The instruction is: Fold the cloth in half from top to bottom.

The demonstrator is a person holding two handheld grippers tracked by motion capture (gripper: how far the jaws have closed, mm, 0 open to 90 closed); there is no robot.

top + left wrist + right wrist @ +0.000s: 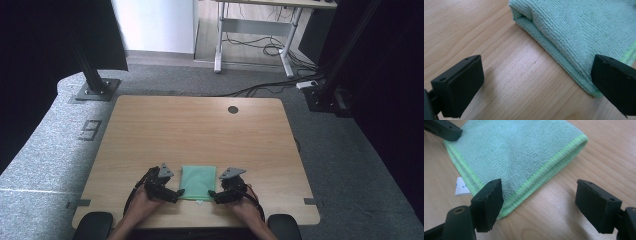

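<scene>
A folded green cloth (198, 181) lies flat on the wooden table (200, 130) near its front edge. My left gripper (176, 194) is open at the cloth's near left corner; in the left gripper view (537, 85) one jaw stands on bare wood and the other over the cloth's (584, 32) folded edge. My right gripper (214, 195) is open at the near right corner; in the right gripper view (546, 205) its left jaw sits over the cloth's (521, 152) bright green hem. A white label (461, 186) pokes out from the cloth's near edge.
A round cable hole (233, 109) sits near the table's far edge. Two black armrests (93, 225) (284, 226) flank the front edge. Black frame posts (90, 70) and a second desk with cables (260, 45) stand on the grey carpet beyond.
</scene>
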